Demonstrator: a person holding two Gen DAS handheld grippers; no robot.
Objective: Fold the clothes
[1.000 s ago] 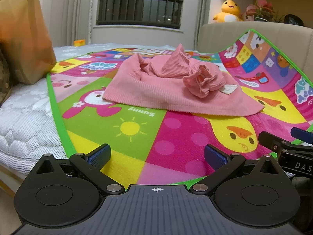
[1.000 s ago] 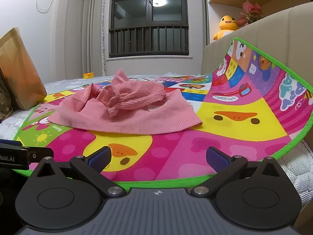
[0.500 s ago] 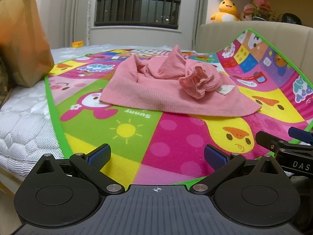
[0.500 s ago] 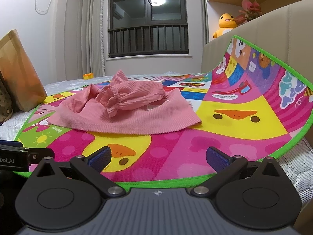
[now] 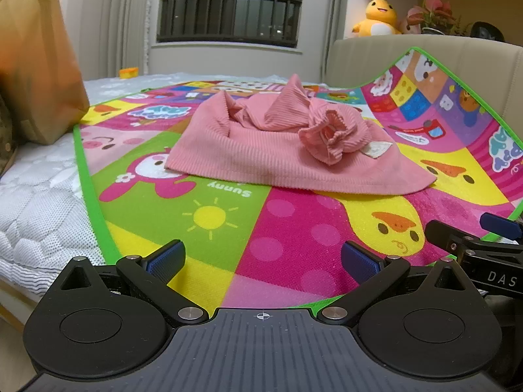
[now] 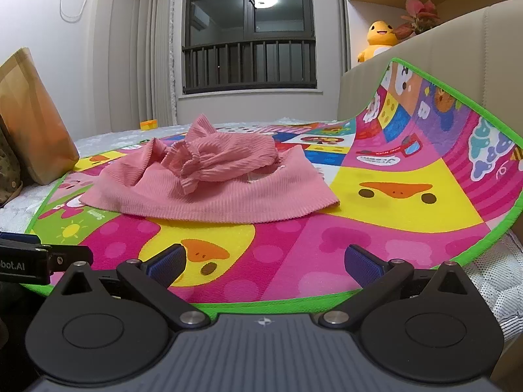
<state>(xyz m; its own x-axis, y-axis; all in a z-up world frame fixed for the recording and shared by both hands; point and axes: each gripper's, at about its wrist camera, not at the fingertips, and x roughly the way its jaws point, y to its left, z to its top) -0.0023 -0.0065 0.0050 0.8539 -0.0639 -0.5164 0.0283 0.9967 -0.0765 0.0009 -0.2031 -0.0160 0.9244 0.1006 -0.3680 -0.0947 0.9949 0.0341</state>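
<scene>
A pink ribbed garment [image 5: 278, 143] lies crumpled on a colourful play mat [image 5: 209, 215], its lower part spread flat and its sleeves bunched on top. The right wrist view has the same pink garment [image 6: 209, 179] in mid-mat. My left gripper [image 5: 261, 259] hovers open over the mat's near edge, well short of the cloth, with nothing between its blue pads. My right gripper [image 6: 264, 261] is likewise open and empty at the near edge. The right gripper's fingers [image 5: 470, 238] show at the right of the left wrist view.
The mat [image 6: 392, 202] covers a white quilted mattress [image 5: 36, 202] and curls up against a beige headboard [image 6: 425, 65] on the right. A brown paper bag [image 5: 36, 65] stands at the left. A yellow plush toy [image 5: 379, 16] and a plant sit on the shelf behind.
Both grippers have crept slightly forward toward the pink garment, which looms a little larger. Both stay open and the cloth has not moved.
</scene>
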